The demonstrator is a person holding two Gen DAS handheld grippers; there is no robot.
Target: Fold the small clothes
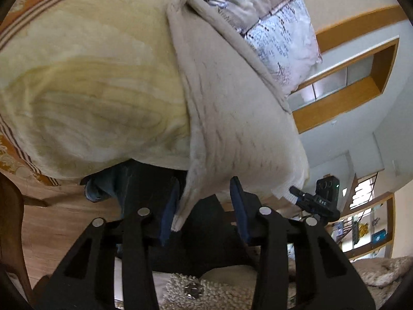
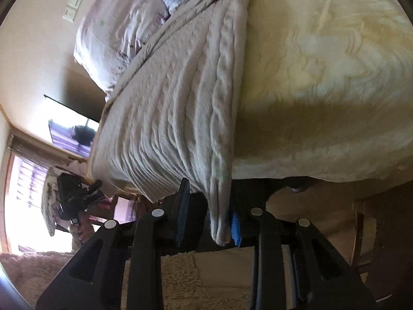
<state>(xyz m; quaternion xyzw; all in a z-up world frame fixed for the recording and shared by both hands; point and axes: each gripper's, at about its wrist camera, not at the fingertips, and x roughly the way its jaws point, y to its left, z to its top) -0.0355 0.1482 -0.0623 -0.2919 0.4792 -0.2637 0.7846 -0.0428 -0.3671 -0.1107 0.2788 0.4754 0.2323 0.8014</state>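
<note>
A cream cable-knit sweater (image 1: 232,98) lies stretched across a bed, its near edge hanging off toward me. In the left wrist view my left gripper (image 1: 204,206) has its jaws apart, and a folded corner of the knit rests against the left blue pad (image 1: 169,214). In the right wrist view the same sweater (image 2: 180,108) shows its cable ribs. My right gripper (image 2: 209,219) also has its jaws apart, with a fold of the knit hanging beside the right blue pad (image 2: 235,228). The other gripper (image 1: 315,201) shows at the sweater's far corner.
A yellow-cream fleece blanket (image 1: 85,77) covers the bed (image 2: 322,64). Pale patterned pillows (image 1: 278,23) lie at its head. Wood floor (image 1: 67,222) and a chair (image 1: 13,232) lie below. A fluffy rug (image 2: 38,271) sits near a bright window (image 2: 15,193).
</note>
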